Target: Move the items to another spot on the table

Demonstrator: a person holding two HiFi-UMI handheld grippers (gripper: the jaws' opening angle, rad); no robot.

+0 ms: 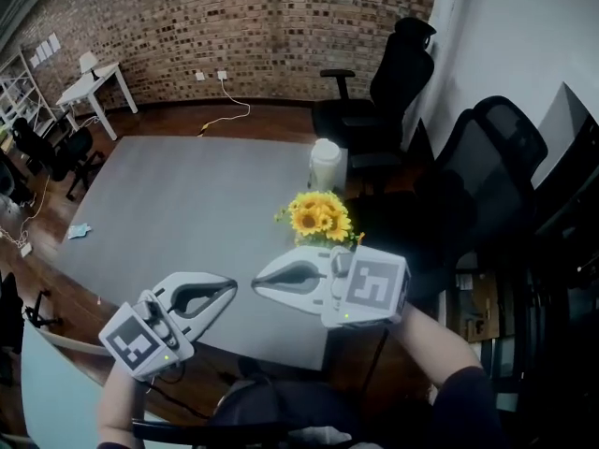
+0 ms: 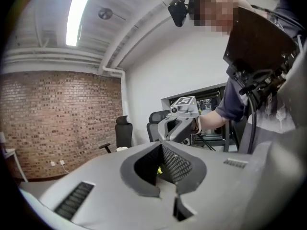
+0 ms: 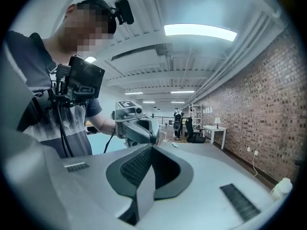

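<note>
Sunflowers and a white jar are the only things I can make out to be moved, and both sit along the right side of the grey table. The rest of that broad top is bare, so there is plenty of room to set them down elsewhere. Black office chairs crowd the right edge just behind the two items, which probably makes an approach from the near side easier.

Both grippers hang low over the near edge, roughly level, with their tips turned towards each other and almost meeting. The left gripper has its jaws pressed together with nothing between them. The right gripper is likewise closed and empty, and it sits just in front of the flowers. I judge that neither has begun a pick, since closed jaws would have to part before either could take hold of anything.

The sunflowers form a tight bunch of yellow heads with dark centres and a few green leaves at the rim. What they stand in is hidden behind the right gripper. Beyond them stands the pale, rounded jar, upright and clearly apart from the bunch.
</note>
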